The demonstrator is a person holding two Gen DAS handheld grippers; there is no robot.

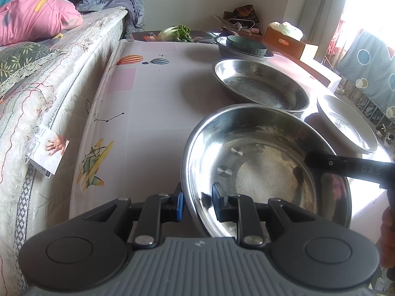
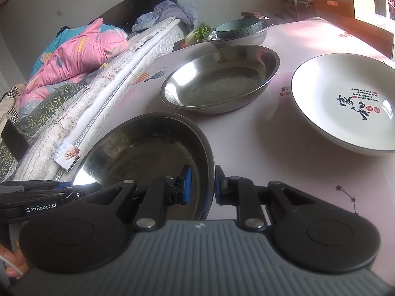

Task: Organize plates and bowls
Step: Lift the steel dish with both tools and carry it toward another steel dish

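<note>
A steel plate (image 1: 266,162) (image 2: 148,153) is nearest me. My left gripper (image 1: 198,203) is shut on its left rim. My right gripper (image 2: 201,186) is shut on its right rim, and shows in the left wrist view (image 1: 345,166). The left gripper shows at the lower left of the right wrist view (image 2: 49,194). A second steel plate (image 1: 261,86) (image 2: 219,81) lies beyond it. A white ceramic plate (image 1: 348,123) (image 2: 345,103) with black calligraphy lies to the right. A teal bowl (image 1: 246,45) (image 2: 238,28) sits inside a steel bowl (image 1: 227,50) (image 2: 246,40) at the far end.
The table (image 1: 153,103) (image 2: 284,167) has a pale patterned cloth. A bed (image 1: 37,98) (image 2: 74,86) with pink bedding runs along its left side. Greens (image 1: 177,33) and cardboard boxes (image 1: 291,42) (image 2: 345,2) stand at the far end.
</note>
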